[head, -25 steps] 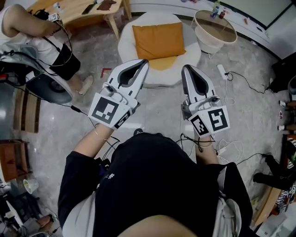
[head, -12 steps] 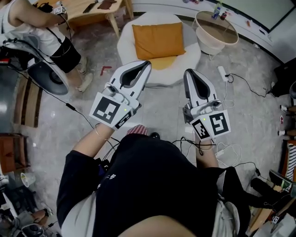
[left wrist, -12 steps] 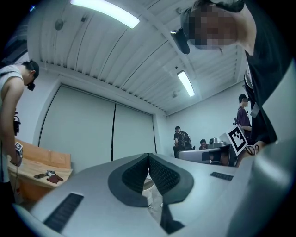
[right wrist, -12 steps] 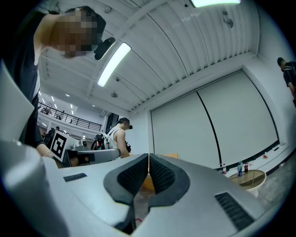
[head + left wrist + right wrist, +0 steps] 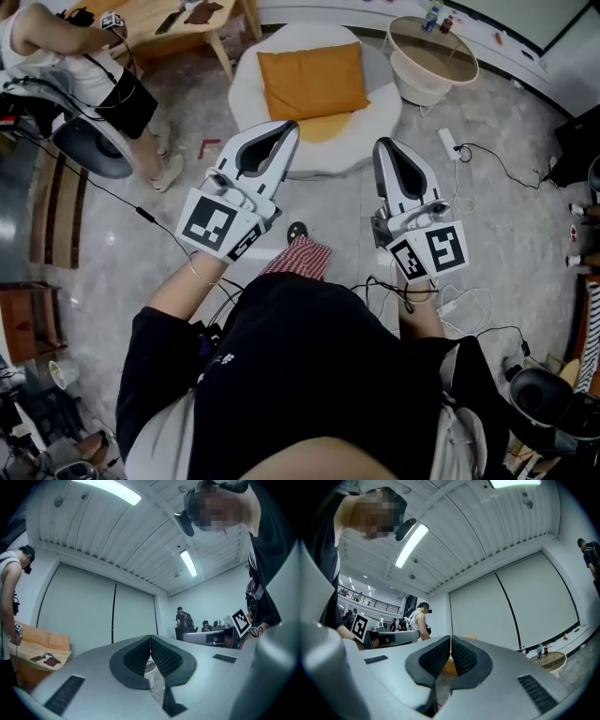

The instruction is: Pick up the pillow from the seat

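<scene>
Head camera: on the person's head, facing steeply down. The person's own torso filled the near frame; the white seat (image 5: 386,98) lay ahead, near the top edge.

Left gripper (image 5: 292,127) camera: rode close behind the closed jaws, facing toward the seat but tipped slightly up, so ceiling filled most of it. Wooden table (image 5: 42,644) left of the seat showed low in frame.

Right gripper (image 5: 384,143) camera: same setting. Orange pillow (image 5: 449,666) on the seat peeked just past the jaws, round side table (image 5: 553,660) right of the seat.

Each gripper view caught the other gripper's marker cube. Head view shared both tables.
</scene>
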`<state>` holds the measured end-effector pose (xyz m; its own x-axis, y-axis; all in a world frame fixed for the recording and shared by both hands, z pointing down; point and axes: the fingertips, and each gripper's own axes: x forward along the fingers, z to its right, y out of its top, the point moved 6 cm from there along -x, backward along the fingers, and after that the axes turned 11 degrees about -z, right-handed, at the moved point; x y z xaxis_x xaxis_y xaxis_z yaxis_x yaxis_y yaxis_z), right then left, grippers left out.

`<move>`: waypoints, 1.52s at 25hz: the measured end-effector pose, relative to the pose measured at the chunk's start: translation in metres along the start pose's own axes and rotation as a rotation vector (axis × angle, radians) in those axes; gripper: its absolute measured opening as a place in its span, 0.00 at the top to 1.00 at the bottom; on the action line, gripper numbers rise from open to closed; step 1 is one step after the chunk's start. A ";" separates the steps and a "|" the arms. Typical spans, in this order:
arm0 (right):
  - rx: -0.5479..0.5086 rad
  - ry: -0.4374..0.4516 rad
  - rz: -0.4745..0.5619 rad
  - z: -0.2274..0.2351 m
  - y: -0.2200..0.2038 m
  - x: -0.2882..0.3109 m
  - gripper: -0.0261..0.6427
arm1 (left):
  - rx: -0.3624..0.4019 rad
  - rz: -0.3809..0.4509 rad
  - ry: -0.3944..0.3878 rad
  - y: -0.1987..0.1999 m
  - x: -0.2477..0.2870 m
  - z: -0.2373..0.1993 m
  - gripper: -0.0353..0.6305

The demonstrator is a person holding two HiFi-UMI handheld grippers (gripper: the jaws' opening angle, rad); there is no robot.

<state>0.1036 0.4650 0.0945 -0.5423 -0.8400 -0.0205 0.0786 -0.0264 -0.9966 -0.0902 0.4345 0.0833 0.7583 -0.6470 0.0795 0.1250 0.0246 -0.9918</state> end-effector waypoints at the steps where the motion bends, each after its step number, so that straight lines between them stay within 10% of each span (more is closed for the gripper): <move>1: -0.001 -0.007 -0.001 0.004 -0.001 0.001 0.93 | -0.002 0.002 -0.003 -0.001 0.004 -0.002 0.93; 38: -0.028 -0.043 -0.045 0.094 0.008 0.168 0.93 | -0.061 0.000 -0.079 -0.020 0.124 -0.157 0.93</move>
<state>0.0921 0.2730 0.0903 -0.5082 -0.8608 0.0276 0.0308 -0.0502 -0.9983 -0.0994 0.2344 0.0977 0.8065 -0.5852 0.0846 0.0878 -0.0231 -0.9959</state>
